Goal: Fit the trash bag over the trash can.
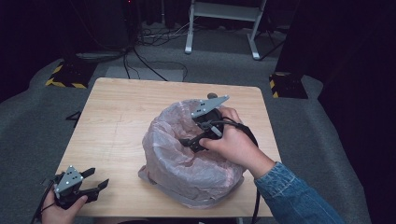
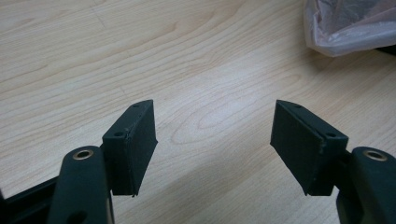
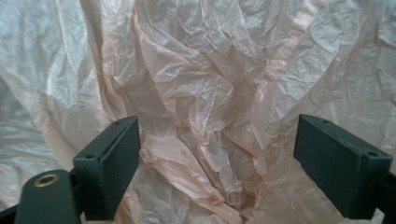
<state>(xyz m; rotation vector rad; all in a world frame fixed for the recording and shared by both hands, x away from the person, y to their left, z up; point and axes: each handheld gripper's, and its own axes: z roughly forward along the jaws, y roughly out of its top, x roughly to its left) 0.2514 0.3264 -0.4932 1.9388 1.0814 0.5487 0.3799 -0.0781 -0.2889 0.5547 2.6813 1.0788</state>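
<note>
One bag [image 1: 187,158]: thin, translucent pink-white plastic film, heavily crinkled, standing as a rounded, slumped mound with its mouth open upward and its rim rolled outward. It sits on the right half of the table [image 1: 116,121], its base close to the near edge and its right side near the right edge. In the right gripper view the inner wall [image 3: 205,102] is a mass of fine creases and folds running down toward a narrow bottom.

One table: pale wood-grain top, matt, square with rounded corners. The left half is bare and gives ample free room; the far strip behind the bag is also free. Grey carpet surrounds it on all sides.

Two grippers, each black with flat rectangular pads and a grey three-cornered plate on top. The right gripper [image 1: 198,140] is held inside the bag's mouth, pointing down into it; its jaws stand wide apart with only film behind them, and I cannot see the pads pressing on anything. The right hand [image 1: 233,142] wears a denim sleeve [image 1: 294,196]. The left gripper [image 1: 95,184] rests at the near left corner, well apart from the bag; its jaws gape, holding nothing, over bare wood. A corner of the bag [image 2: 345,23] shows at the upper right of the left gripper view.
</note>
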